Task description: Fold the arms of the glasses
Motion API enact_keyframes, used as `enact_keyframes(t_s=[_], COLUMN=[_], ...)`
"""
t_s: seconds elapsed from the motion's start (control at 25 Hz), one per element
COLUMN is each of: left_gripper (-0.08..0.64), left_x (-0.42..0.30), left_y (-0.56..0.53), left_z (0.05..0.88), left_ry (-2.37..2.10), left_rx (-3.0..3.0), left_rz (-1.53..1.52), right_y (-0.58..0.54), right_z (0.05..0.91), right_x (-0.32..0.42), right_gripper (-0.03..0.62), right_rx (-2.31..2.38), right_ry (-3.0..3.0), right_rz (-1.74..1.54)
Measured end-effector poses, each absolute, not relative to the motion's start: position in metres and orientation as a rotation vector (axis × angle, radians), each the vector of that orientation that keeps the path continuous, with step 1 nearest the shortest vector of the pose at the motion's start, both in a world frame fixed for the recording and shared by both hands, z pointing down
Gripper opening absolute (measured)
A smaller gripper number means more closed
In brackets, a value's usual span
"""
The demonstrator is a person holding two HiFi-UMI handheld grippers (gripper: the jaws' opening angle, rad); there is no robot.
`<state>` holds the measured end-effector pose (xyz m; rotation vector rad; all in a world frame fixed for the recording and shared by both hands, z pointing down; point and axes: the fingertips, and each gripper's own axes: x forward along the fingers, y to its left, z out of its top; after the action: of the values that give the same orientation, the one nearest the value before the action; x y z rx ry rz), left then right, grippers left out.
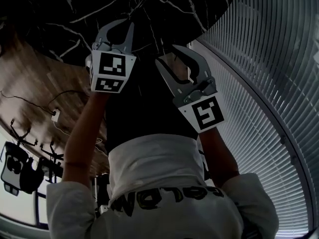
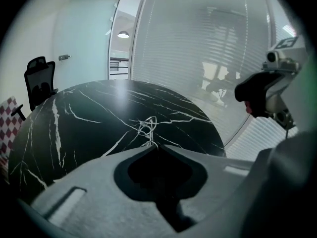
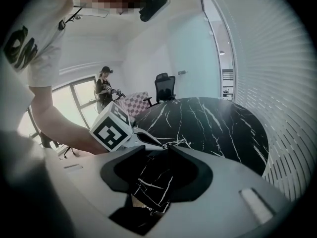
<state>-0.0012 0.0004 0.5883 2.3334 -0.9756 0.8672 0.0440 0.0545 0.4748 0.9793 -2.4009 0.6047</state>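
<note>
Both grippers hang over a round black marble table [image 1: 99, 4] with white veins. A thin pale wiry shape [image 2: 147, 125] lies on it just beyond my left gripper's tips; it seems to be the glasses [image 3: 174, 144], though it is hard to tell from the veins. My left gripper [image 1: 128, 23] [image 2: 156, 145] has its tips together with nothing between them. My right gripper [image 1: 167, 54] [image 3: 153, 148] stands beside it with a gap between its tips, empty, the table showing through. Neither gripper touches the wiry shape.
A curved wall of white blinds [image 1: 269, 83] runs close along the table's right edge. A black office chair [image 2: 39, 81] and a checkered seat [image 2: 7, 125] stand at the far side. Another person [image 3: 105, 89] stands by the window. A cable [image 1: 55, 114] lies on the wooden floor.
</note>
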Motion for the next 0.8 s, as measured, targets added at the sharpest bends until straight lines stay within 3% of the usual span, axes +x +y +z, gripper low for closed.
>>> enact_keyframes(t_s=[0.4,0.68,0.8], left_gripper=[0.087,0.091,0.091], left_x=[0.001,-0.008,-0.013], left_y=[0.006,0.011,0.003], left_z=[0.596,0.550,0.509], left_ry=[-0.991,-1.040,-1.108], left_rx=[2.398,2.406,2.425], left_rz=[1.004,0.964,0.872], right_y=[0.052,0.048,0.035], right_z=[0.468,0.438,0.414], right_x=[0.053,0.052,0.048], right_gripper=[0.149,0.147,0.082], right_rx=[0.987,0.990,1.006], right_ry=[-2.400,-2.465,-2.537], right_rz=[0.589,0.490,0.403])
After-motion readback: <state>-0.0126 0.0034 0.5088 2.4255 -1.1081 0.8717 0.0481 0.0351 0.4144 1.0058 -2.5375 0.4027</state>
